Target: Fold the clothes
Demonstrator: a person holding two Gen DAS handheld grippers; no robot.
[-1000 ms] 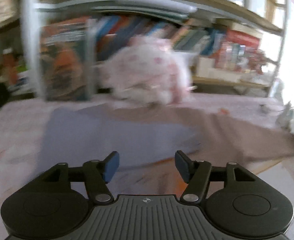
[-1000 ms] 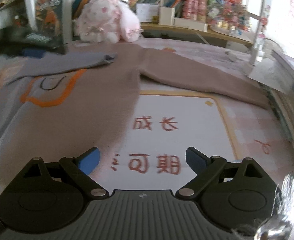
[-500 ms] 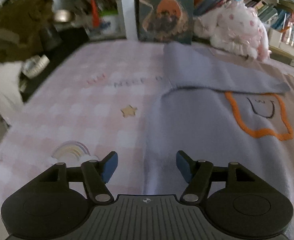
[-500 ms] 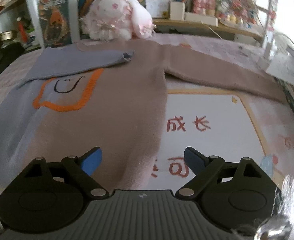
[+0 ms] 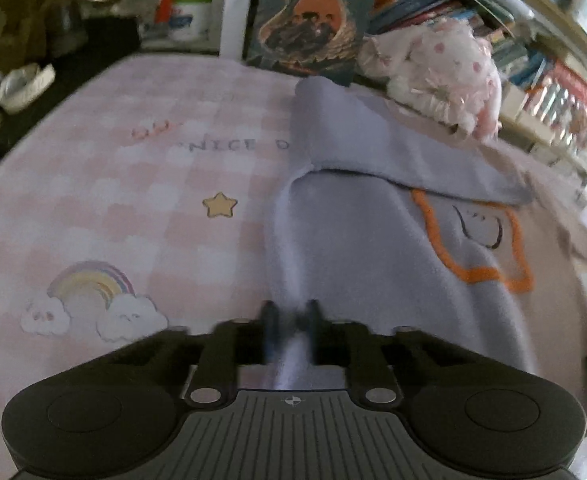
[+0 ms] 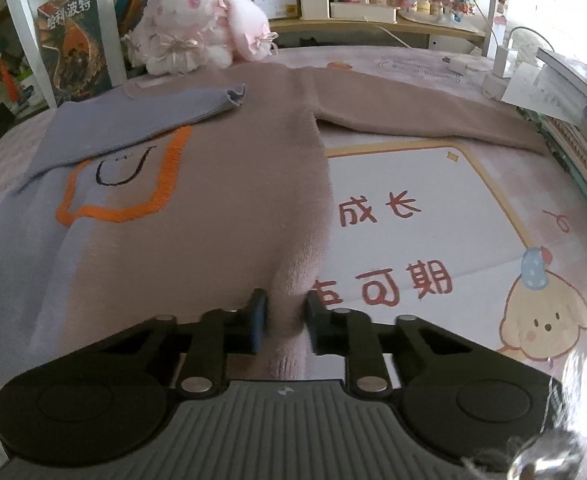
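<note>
Two grippers have just closed on the sweater's (image 6: 221,216) near hem: left gripper (image 5: 291,322) pinches the lilac corner, right gripper (image 6: 285,316) the pink one. Spread on the mat (image 6: 433,184), one sleeve (image 6: 141,120) already folded in, it seems ready for lifting the hem toward the collar.

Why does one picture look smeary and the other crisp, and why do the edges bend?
In the left wrist view the left gripper and the bookshelf are smeared by motion blur. The right wrist view is sharp: the sweater held by the right gripper shows clearly, though the window glares white. Both fisheye lenses curve straight lines near the edges.
</note>
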